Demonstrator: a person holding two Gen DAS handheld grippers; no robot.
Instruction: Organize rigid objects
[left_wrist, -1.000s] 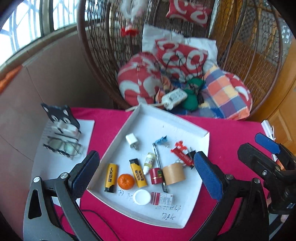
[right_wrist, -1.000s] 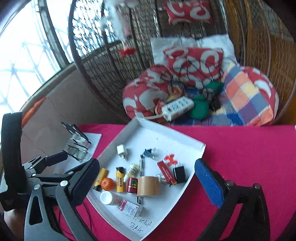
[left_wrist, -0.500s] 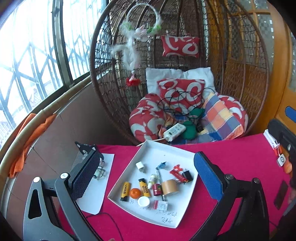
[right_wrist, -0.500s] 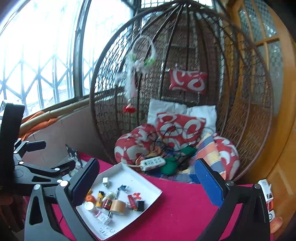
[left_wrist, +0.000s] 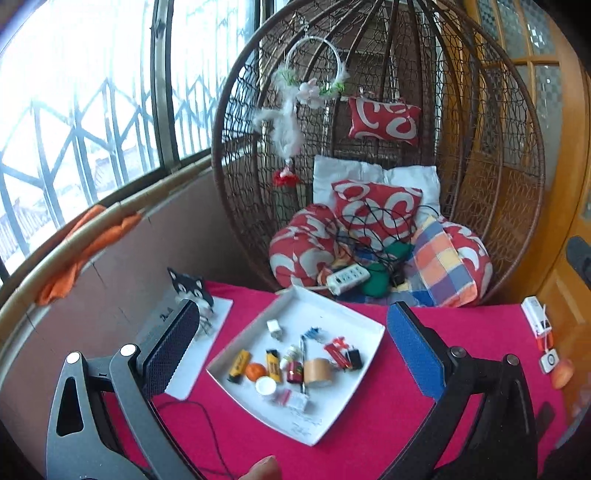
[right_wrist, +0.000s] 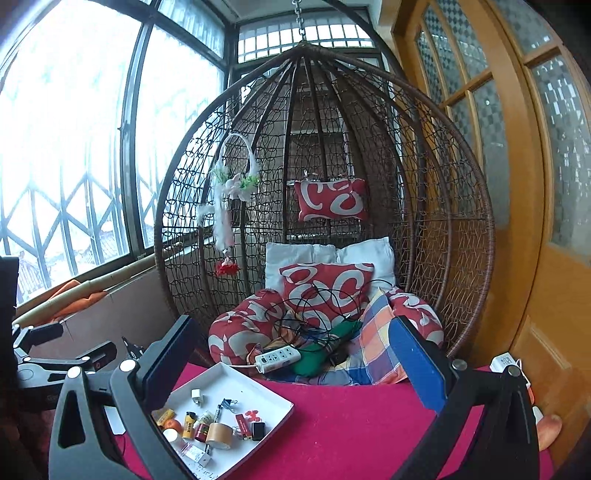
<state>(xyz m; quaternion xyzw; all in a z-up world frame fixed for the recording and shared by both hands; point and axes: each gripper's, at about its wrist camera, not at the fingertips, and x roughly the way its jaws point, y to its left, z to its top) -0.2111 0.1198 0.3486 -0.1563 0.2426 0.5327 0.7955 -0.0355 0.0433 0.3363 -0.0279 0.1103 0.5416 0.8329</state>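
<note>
A white square tray (left_wrist: 338, 400) lies on the red tablecloth (left_wrist: 369, 435). It holds several small items, among them a brown tape roll (left_wrist: 317, 371), an orange (left_wrist: 255, 371), a yellow lighter (left_wrist: 239, 365) and a white charger plug (left_wrist: 274, 328). My left gripper (left_wrist: 293, 309) is open, raised well above and short of the tray, with nothing between its fingers. My right gripper (right_wrist: 291, 321) is also open and empty, held high and aimed at the hanging chair. The tray (right_wrist: 236, 384) and tape roll (right_wrist: 218, 435) sit low left in the right wrist view.
A wicker hanging chair (left_wrist: 498, 192) full of cushions and a power strip (left_wrist: 347, 275) stands behind the table. A cat-shaped glasses holder (left_wrist: 190, 290) stands on white paper at left. A white device (left_wrist: 537, 317) and a peach (left_wrist: 561, 373) sit at the right edge.
Both grippers have drawn back and risen away from the tray, so it now looks smaller and lower. The right view has tilted up toward the chair. Both stayed open.
</note>
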